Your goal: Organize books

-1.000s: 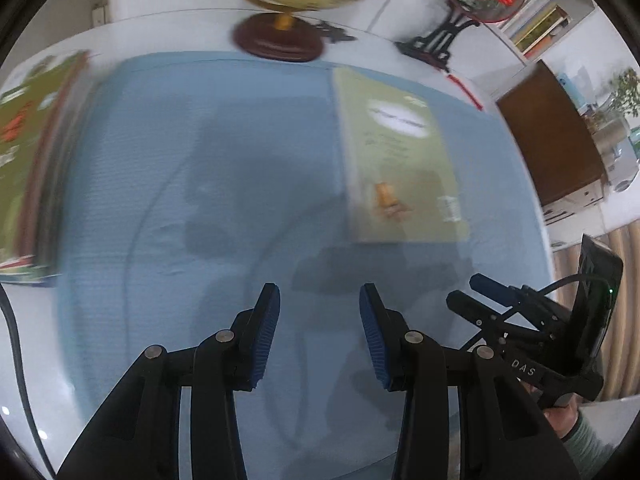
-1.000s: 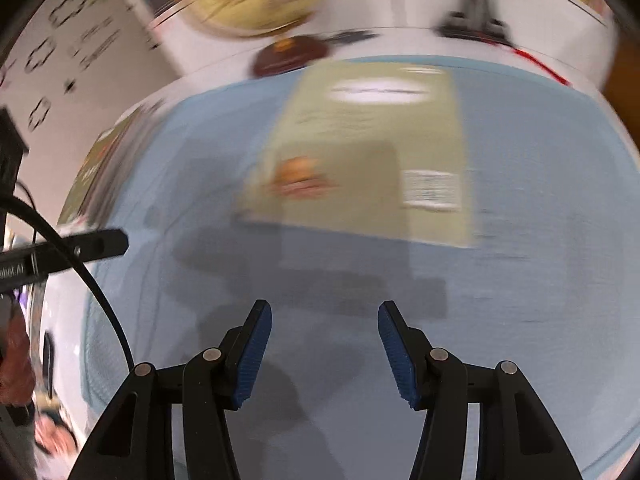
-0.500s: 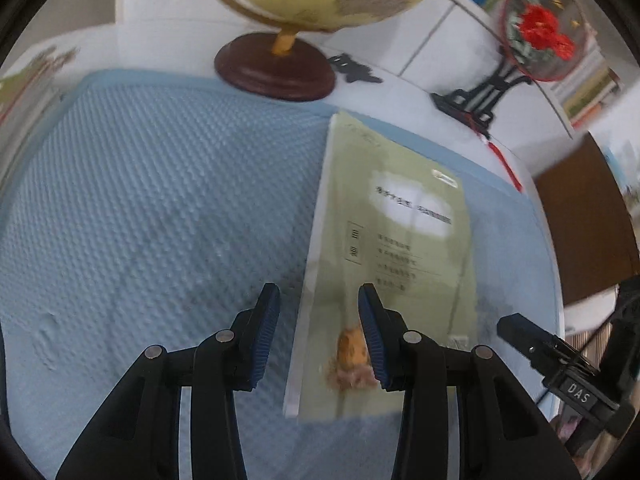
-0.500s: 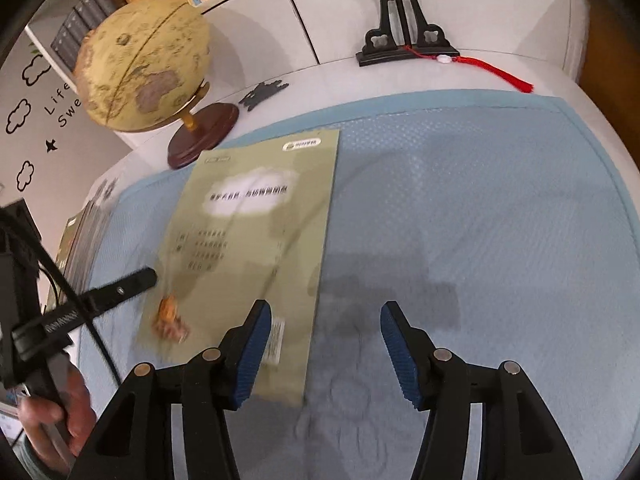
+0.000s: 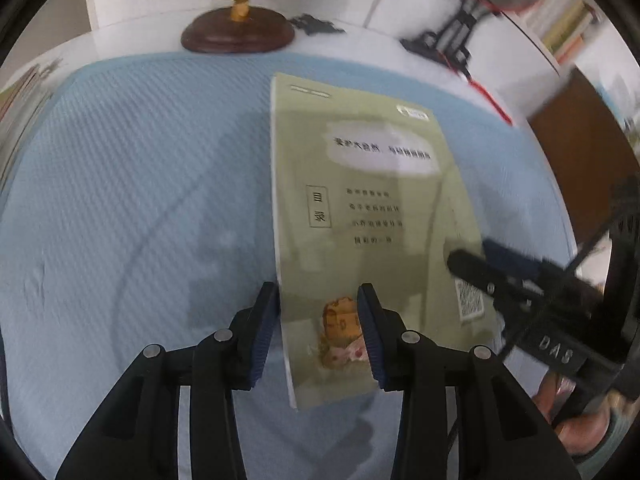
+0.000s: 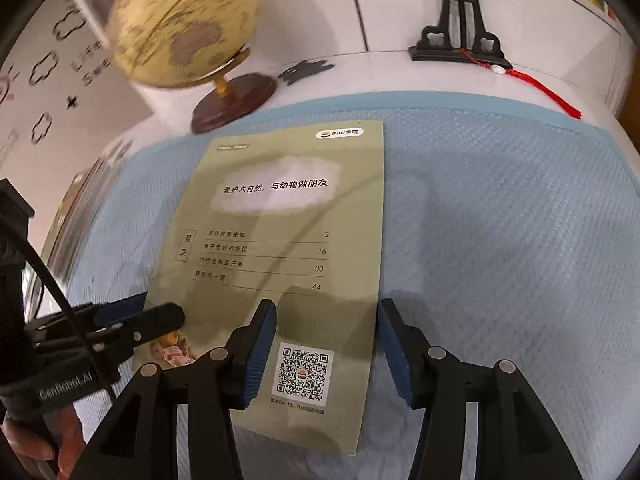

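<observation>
green book (image 6: 288,264) flat on blue mat (image 6: 500,240), back cover up, near middle of surface. left gripper (image 5: 318,334) open, fingers spread over book's near left corner. right gripper (image 6: 326,346) open over near right corner, above qr code (image 6: 302,372). globe (image 6: 184,24) behind mat.

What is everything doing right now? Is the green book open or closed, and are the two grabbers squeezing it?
Green book: closed, lying flat on the blue mat, back cover up.
Left gripper: open, over the book's near left corner, not squeezing.
Right gripper: open, over the book's near right corner, not squeezing.
Blue mat: spread flat on the table.
Globe: upright on its stand, behind the mat.
</observation>
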A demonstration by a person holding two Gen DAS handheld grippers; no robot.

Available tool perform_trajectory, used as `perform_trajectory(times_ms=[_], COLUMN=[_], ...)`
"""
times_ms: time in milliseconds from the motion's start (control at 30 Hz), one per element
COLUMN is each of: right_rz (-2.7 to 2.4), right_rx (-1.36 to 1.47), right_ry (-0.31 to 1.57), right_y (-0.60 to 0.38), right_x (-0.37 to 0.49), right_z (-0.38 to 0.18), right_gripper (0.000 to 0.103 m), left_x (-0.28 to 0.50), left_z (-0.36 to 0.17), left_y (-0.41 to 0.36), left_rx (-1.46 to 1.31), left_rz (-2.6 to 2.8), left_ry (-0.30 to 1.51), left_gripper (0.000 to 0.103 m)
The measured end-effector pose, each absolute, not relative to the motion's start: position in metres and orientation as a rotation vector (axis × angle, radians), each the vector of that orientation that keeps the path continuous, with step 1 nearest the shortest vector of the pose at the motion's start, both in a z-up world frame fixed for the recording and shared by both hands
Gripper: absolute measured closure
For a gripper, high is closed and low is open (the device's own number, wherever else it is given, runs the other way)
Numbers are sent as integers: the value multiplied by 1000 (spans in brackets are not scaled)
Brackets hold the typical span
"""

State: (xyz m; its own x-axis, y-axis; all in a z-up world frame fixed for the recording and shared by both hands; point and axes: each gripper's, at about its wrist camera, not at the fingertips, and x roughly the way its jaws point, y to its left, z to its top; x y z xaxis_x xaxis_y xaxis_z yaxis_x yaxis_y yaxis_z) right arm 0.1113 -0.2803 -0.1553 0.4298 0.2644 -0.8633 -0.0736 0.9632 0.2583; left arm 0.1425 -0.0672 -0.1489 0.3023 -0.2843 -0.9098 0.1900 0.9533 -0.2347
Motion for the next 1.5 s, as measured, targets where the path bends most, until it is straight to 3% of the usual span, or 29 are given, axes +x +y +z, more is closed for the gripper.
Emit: perform_trajectory(times_ms=[367, 467, 867, 967, 1267, 1500], right_rz=[226, 239, 541, 520, 626, 819], right_rx=[84, 143, 1041, 896, 479, 411], right_ry=[1091, 1094, 1145, 1163, 1015, 983], right_y=[-300, -305, -372, -351, -284, -210], right_x=[-2, -1, 5, 16, 2, -5], right_z=[-158, -159, -192, -185, -74, -43], right_gripper=[49, 42, 41, 44, 44, 44], left_x=[37, 37, 37, 38, 35, 11], left_z=[-146, -147, -157, -157, -143, -121], left_y=[-101, -98, -47, -49, -63, -9], left_rx=[-14, -61, -423, -433, -318, -395], left_rz=[-417, -395, -496, -502, -448, -303], left_ry=[1260, 1259, 1279, 1280, 1255, 1189], left_gripper=[66, 66, 66, 66, 66, 66])
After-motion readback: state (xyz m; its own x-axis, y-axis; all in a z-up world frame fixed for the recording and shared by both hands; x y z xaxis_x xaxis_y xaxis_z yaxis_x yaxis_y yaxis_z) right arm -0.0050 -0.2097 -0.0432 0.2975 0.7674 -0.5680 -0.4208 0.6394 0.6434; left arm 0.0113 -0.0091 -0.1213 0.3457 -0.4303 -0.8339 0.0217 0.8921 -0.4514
